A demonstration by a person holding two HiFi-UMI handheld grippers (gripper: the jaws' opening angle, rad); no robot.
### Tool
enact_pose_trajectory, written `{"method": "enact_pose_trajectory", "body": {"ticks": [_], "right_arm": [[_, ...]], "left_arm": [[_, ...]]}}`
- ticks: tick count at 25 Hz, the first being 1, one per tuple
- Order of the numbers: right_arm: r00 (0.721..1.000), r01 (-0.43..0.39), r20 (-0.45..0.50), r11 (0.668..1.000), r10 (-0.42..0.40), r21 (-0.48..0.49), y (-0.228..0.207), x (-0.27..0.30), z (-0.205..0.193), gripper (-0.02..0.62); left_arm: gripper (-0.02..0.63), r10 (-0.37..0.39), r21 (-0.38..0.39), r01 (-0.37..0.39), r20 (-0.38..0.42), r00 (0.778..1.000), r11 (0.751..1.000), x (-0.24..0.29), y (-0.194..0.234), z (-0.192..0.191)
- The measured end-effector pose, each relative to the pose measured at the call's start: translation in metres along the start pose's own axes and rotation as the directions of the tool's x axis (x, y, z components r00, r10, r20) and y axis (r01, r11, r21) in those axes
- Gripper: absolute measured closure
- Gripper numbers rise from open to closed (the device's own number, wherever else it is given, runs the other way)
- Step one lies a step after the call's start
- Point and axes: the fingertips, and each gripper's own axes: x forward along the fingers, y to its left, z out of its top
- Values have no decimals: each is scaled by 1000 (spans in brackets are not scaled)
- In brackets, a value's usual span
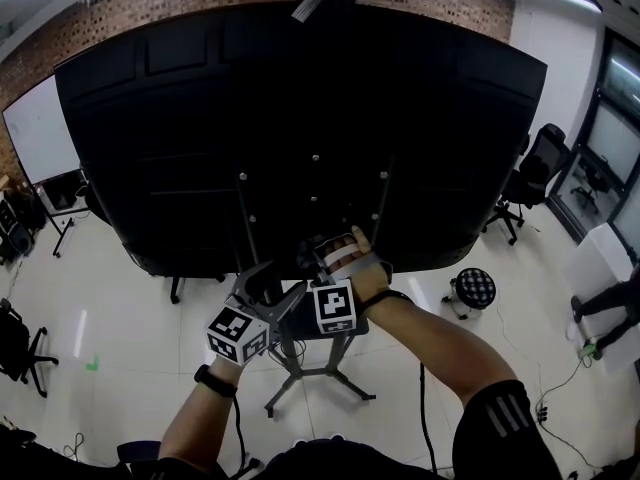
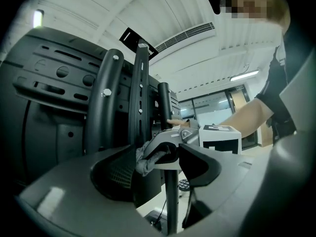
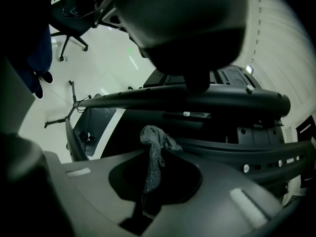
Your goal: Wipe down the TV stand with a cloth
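Note:
The black TV (image 1: pixel 300 118) shows its back, mounted on a dark stand with upright poles (image 1: pixel 243 218) and a splayed base (image 1: pixel 310 368). My right gripper (image 1: pixel 322 253) is shut on a grey cloth (image 3: pixel 154 152), which stands up from its jaws just below a stand pole (image 3: pixel 197 101). In the left gripper view that cloth (image 2: pixel 145 159) and the right gripper (image 2: pixel 170 142) sit against a thin upright pole (image 2: pixel 168 117). My left gripper (image 2: pixel 155 169) is open, with that pole and the cloth in front of its gap. It hangs close beside the right gripper, lower left (image 1: pixel 265 286).
Office chairs (image 1: pixel 535 168) stand at the right and a checked stool (image 1: pixel 475 288) sits close to the stand. A whiteboard (image 1: pixel 40 128) is at the left. A person (image 1: pixel 610 303) stands at the right edge. Cables trail over the white floor (image 1: pixel 130 298).

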Motion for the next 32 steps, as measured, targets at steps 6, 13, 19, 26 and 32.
{"method": "enact_pose_trajectory", "body": {"ticks": [6, 13, 19, 26, 32], "right_arm": [[979, 58, 173, 964, -106, 259, -32, -52, 12, 572], [921, 209, 167, 807, -353, 553, -104, -136, -47, 572], [871, 333, 67, 685, -487, 648, -139, -168, -120, 571], [850, 377, -4, 603, -527, 703, -159, -154, -175, 569], [861, 367, -26, 586, -507, 722, -164, -127, -201, 569]], "left_arm": [[310, -15, -8, 15, 14, 1000, 1000, 1, -10, 6], [310, -78, 81, 71, 83, 993, 994, 14, -35, 51], [310, -126, 140, 108, 126, 984, 984, 34, -56, 96], [314, -166, 142, 143, 161, 973, 979, 61, -69, 117], [316, -191, 158, 166, 154, 970, 973, 76, -85, 119]]}}
